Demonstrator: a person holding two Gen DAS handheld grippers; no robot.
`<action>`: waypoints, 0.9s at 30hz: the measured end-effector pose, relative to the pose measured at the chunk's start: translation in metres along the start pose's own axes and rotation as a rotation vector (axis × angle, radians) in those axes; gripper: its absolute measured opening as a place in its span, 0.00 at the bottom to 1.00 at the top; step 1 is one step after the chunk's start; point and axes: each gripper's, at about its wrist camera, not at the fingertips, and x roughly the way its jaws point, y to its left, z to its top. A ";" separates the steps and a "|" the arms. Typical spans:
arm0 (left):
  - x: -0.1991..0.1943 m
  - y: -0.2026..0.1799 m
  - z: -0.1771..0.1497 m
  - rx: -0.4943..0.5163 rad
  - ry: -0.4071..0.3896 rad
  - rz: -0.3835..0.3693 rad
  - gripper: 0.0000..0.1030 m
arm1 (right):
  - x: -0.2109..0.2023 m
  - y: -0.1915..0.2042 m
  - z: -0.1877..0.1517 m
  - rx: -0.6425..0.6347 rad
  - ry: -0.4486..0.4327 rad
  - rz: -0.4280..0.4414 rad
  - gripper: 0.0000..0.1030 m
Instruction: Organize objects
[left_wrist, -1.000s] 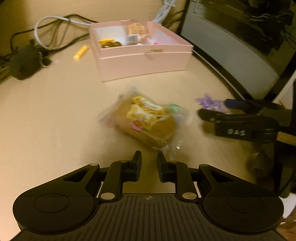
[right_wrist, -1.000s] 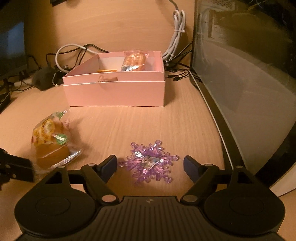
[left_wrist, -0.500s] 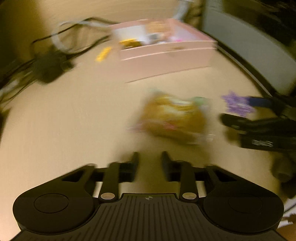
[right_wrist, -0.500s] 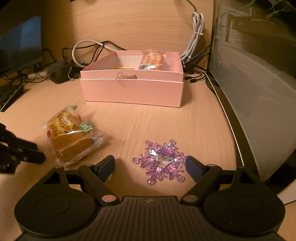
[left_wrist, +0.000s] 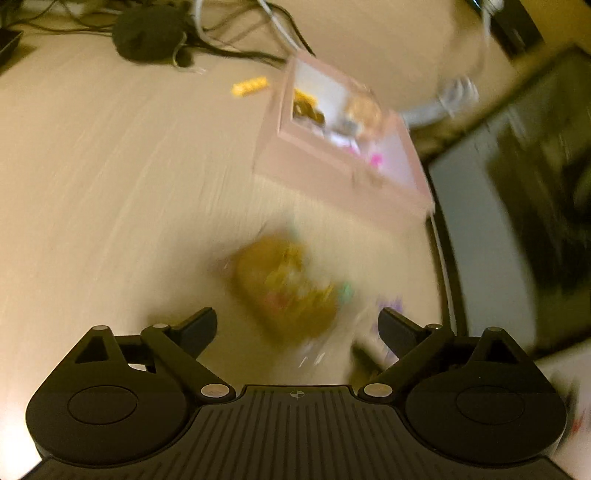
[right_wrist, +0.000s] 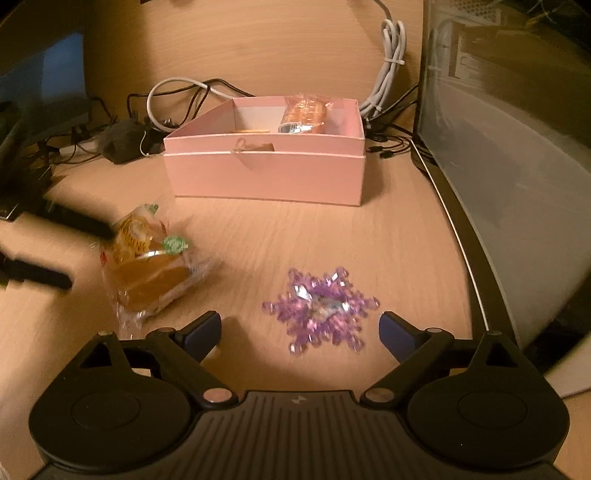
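Observation:
A wrapped cake in clear plastic (left_wrist: 288, 291) lies on the wooden desk just ahead of my left gripper (left_wrist: 297, 328), which is open and empty; this view is blurred. The cake also shows in the right wrist view (right_wrist: 147, 266), with the left gripper's fingers (right_wrist: 85, 227) beside it. A purple bead snowflake (right_wrist: 321, 306) lies just ahead of my right gripper (right_wrist: 299, 328), which is open and empty. A pink open box (right_wrist: 266, 166) stands behind, holding a wrapped snack (right_wrist: 304, 114). The box also shows in the left wrist view (left_wrist: 343, 155).
A dark curved monitor (right_wrist: 517, 147) stands along the right edge. Cables (right_wrist: 177, 96) and a dark pouch (right_wrist: 122, 144) lie at the back left. A small yellow piece (left_wrist: 249, 85) lies left of the box.
My left gripper has opened wide and swung round toward the cake. The right gripper has drawn back a little from the snowflake and stays open.

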 end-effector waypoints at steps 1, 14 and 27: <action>0.005 -0.005 0.005 -0.017 -0.004 0.010 0.95 | -0.003 0.000 -0.002 -0.005 0.004 -0.001 0.90; 0.054 -0.056 -0.013 0.532 -0.026 0.119 0.74 | -0.022 -0.009 -0.008 0.059 0.004 -0.036 0.90; 0.017 -0.024 0.003 0.511 0.036 0.133 0.60 | 0.023 -0.001 0.023 0.032 0.031 -0.049 0.87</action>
